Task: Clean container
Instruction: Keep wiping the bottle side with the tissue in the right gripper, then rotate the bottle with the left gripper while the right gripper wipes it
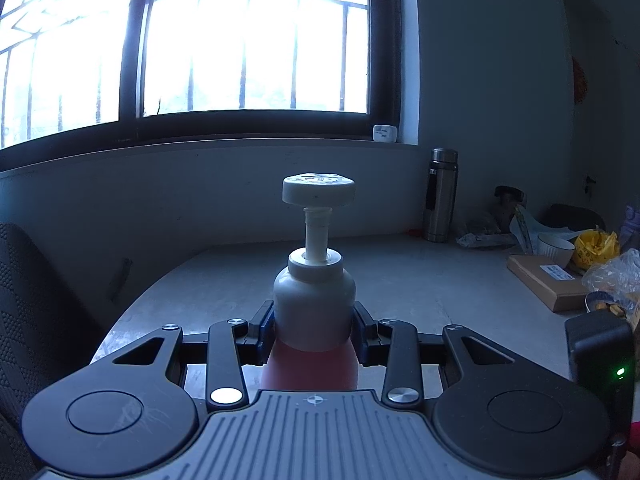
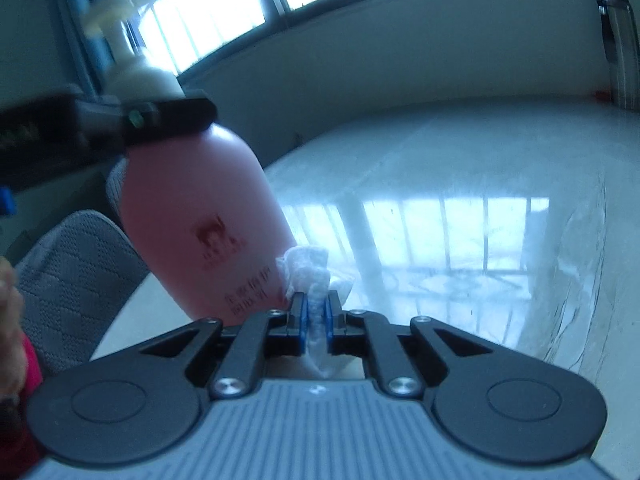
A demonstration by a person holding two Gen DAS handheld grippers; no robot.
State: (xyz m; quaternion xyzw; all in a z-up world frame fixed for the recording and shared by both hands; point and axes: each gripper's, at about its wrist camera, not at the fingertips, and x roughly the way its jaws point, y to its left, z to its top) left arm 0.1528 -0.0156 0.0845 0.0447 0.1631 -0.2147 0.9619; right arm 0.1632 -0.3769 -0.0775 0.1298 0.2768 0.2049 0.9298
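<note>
A pink pump bottle (image 1: 314, 304) with a white shoulder and a white pump head stands upright between the jaws of my left gripper (image 1: 314, 320), which is shut on its upper body. In the right wrist view the same pink bottle (image 2: 200, 216) leans at the left, with the left gripper (image 2: 132, 124) clamped just under its white collar. My right gripper (image 2: 316, 308) is shut on a crumpled white wipe (image 2: 310, 276), whose tip lies against the bottle's lower right side by the printed label.
A pale glossy table (image 2: 440, 208) reflects the barred window (image 1: 248, 40). A steel flask (image 1: 440, 196), a cardboard box (image 1: 548, 280), a bowl and plastic bags crowd the far right. A grey woven chair back (image 2: 76, 280) stands at the left. A hand and pink sleeve (image 2: 16, 344) show.
</note>
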